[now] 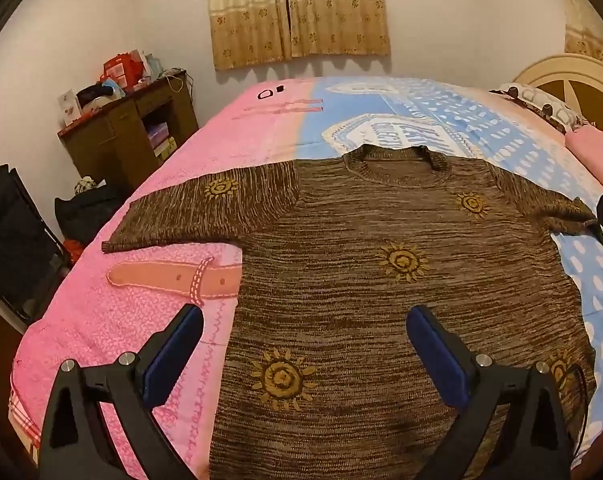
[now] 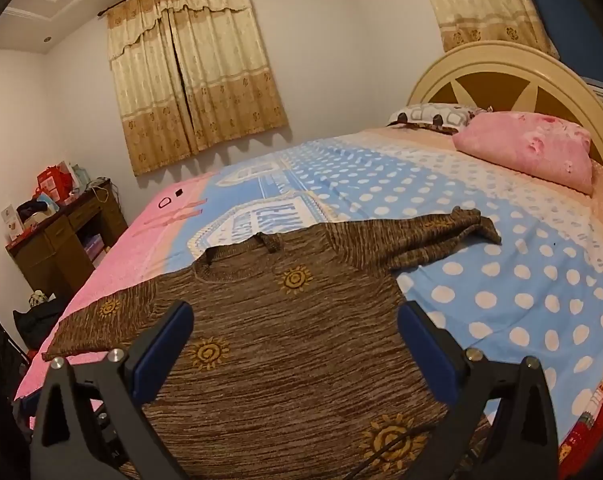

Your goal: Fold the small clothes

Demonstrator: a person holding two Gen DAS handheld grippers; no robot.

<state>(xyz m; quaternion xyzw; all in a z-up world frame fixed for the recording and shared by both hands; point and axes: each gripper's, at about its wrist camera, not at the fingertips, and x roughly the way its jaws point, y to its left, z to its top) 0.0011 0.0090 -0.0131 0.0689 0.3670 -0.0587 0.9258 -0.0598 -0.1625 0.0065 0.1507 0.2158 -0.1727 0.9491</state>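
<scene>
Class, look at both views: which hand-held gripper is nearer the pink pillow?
Right. The right hand-held gripper hovers over the sweater's side toward the pink pillow; the left hand-held gripper is over the opposite side, farther away.

— How many garments lie on the bed (image 2: 501,280)?

— One brown sweater (image 1: 381,300), with six sun motifs I can count on it from the left wrist view, perhaps more hidden low down.

— And pillows at the head of the bed?

— Two: a pink pillow (image 2: 529,148) and a patterned pillow (image 2: 433,114) just behind it.

— Curtains?

— Two sets: one curtain (image 2: 193,84) past the far side of the bed, a second curtain (image 2: 481,4) beside the headboard (image 2: 497,68).

— Grippers?

— Two, left gripper (image 1: 303,320) and right gripper (image 2: 295,320), two fingers each.
</scene>
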